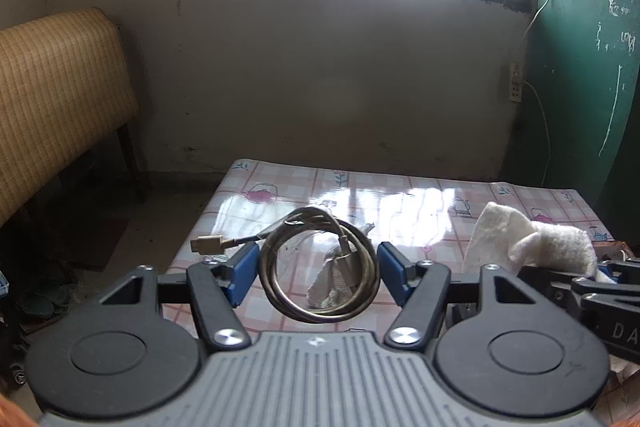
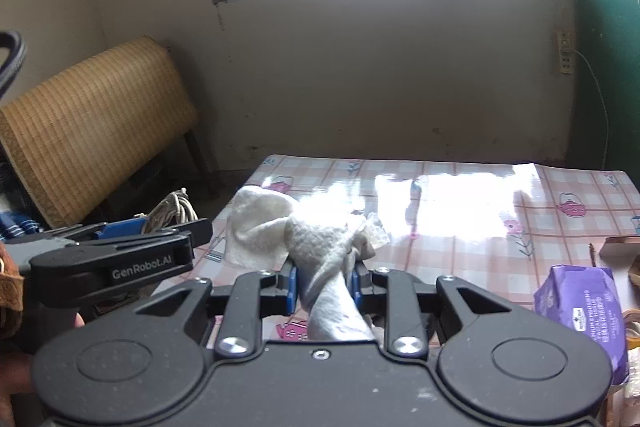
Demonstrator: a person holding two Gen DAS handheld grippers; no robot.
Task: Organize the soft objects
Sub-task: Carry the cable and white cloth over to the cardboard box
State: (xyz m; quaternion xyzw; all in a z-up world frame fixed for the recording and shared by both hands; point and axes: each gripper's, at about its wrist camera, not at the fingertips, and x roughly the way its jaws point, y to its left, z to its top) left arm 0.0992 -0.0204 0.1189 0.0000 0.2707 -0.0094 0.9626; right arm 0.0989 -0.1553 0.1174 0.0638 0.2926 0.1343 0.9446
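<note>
My left gripper holds a coiled grey-gold USB cable between its blue pads, above the checked tablecloth; one gold plug sticks out to the left. A small crumpled grey cloth lies on the table behind the coil. My right gripper is shut on a white fuzzy cloth, which bunches up and spreads forward over the table. The same white cloth shows at the right of the left wrist view. The left gripper and its cable show at the left of the right wrist view.
The table has a glossy pink checked cover with teapot prints. A purple tissue pack lies at its right edge. A woven-back chair stands left of the table. A wall with a window is behind.
</note>
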